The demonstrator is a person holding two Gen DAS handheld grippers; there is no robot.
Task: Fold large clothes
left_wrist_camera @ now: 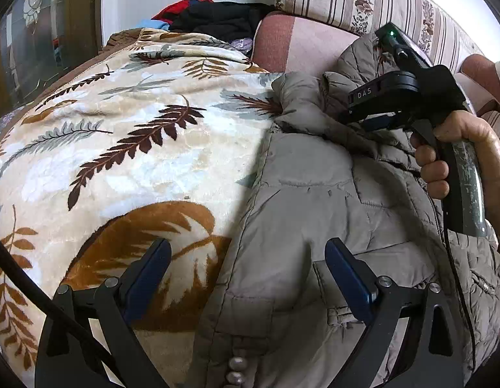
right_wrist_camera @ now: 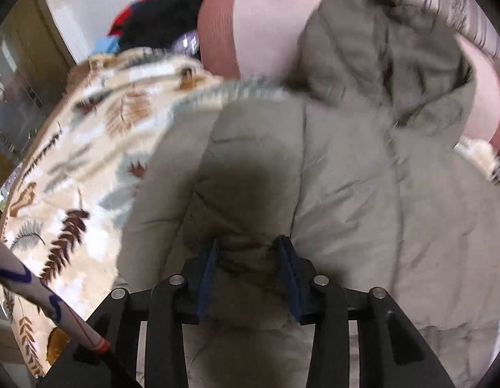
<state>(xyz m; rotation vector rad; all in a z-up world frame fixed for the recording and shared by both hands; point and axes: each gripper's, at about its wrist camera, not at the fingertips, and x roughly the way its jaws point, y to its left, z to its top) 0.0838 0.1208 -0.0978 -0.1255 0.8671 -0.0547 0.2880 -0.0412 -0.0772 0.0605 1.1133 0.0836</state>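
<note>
Only one readable mark here: "DAS" in pale capitals on the black body of the right gripper (left_wrist_camera: 376,118), seen at the right in the left wrist view, just above the grey jacket (left_wrist_camera: 314,200). Blue scrawl on the white cable sleeve (right_wrist_camera: 39,287) at near left, not legible

We find open blanket (left_wrist_camera: 120,148) toward 10 o'clock; the jacket (left_wrist_camera: 308,200) blocks 3 o'clock, clothes pile (left_wrist_camera: 217,16) blocks 12.

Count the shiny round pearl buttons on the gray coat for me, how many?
3, stacked in a row down the bottom edge of the gray puffer coat, between the open left gripper fingers. More may be hidden below.
</note>
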